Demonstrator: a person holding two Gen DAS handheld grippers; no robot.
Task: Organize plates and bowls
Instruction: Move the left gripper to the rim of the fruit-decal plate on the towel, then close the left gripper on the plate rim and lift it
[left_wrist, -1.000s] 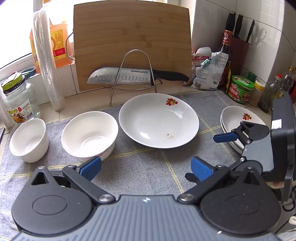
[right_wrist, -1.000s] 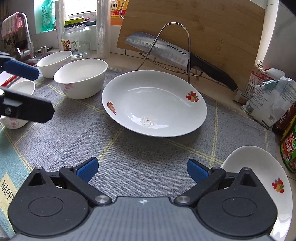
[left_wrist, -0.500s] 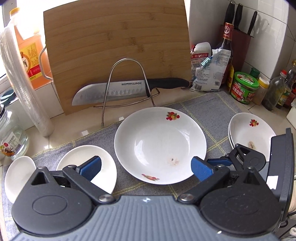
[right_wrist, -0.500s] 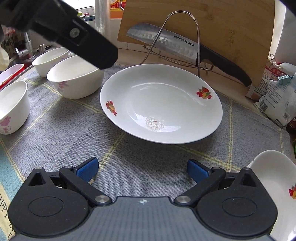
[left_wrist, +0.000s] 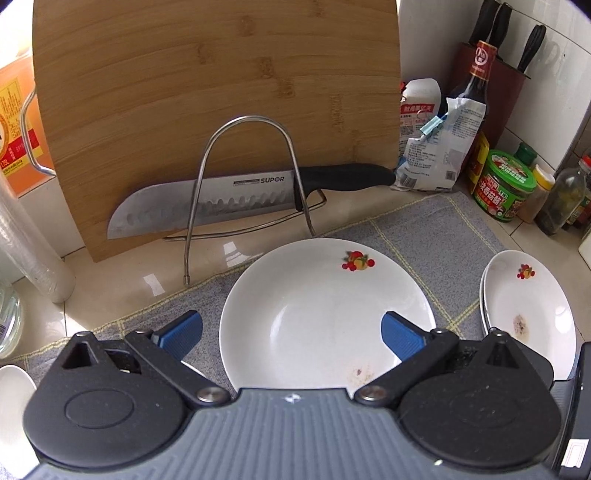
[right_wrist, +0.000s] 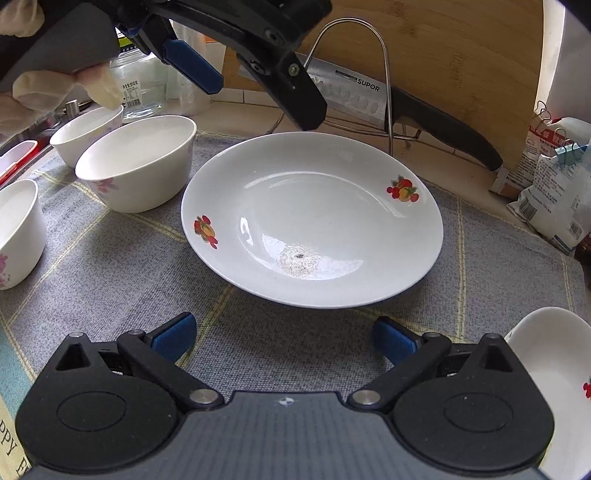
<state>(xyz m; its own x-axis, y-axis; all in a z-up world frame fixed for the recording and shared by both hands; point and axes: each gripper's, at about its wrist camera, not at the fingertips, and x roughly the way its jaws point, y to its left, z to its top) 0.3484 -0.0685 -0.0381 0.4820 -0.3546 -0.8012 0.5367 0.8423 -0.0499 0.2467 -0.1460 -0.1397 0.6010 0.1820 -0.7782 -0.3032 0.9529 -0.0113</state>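
Right wrist: left tongs (right_wrist: 258, 62) gape high over plate (right_wrist: 312, 219)

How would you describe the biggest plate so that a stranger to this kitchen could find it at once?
Start at the tall wooden cutting board leaning against the wall, with a knife resting on a wire rack before it. On the grey cloth just in front lies the large plate. Unlike the plain deep bowls beside it, it is wide, shallow and carries fruit pictures on its rim.
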